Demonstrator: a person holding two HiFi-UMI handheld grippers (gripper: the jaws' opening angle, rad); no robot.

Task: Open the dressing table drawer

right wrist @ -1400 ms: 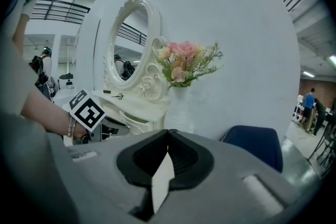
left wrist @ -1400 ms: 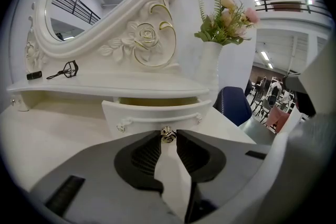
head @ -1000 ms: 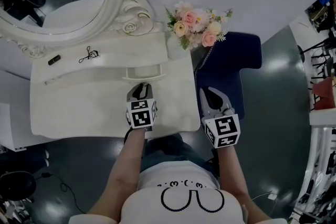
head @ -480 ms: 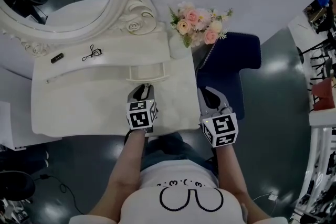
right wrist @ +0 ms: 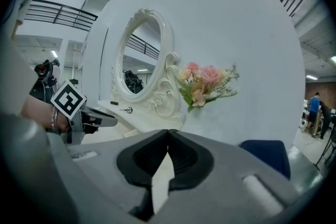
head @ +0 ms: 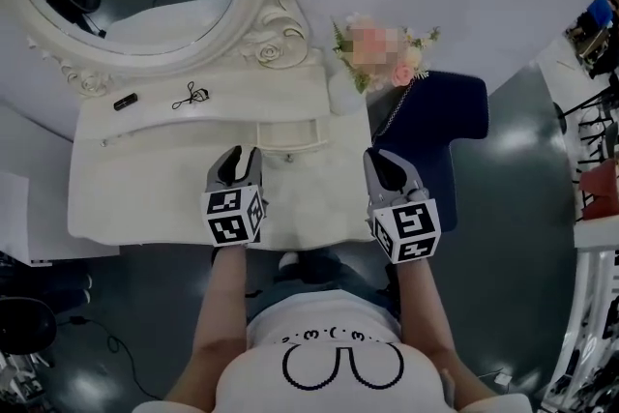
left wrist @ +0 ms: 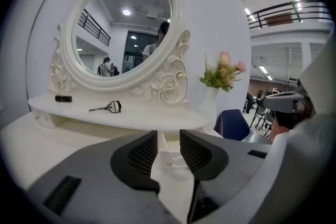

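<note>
The small drawer (head: 290,136) stands pulled out from the raised shelf below the oval mirror (head: 135,5), at the back middle of the white bench (head: 145,198), so the opening looks done. The left tool (head: 238,165) hovers just beside the drawer's front. Its jaws are opening with nothing pressed between them, probably a release. The right tool (head: 384,167) waits over the bench's right edge, jaws together and empty, seemingly unneeded. The drawer's contents and handle are too small to make out, and the mirror's top is cut off.
</note>
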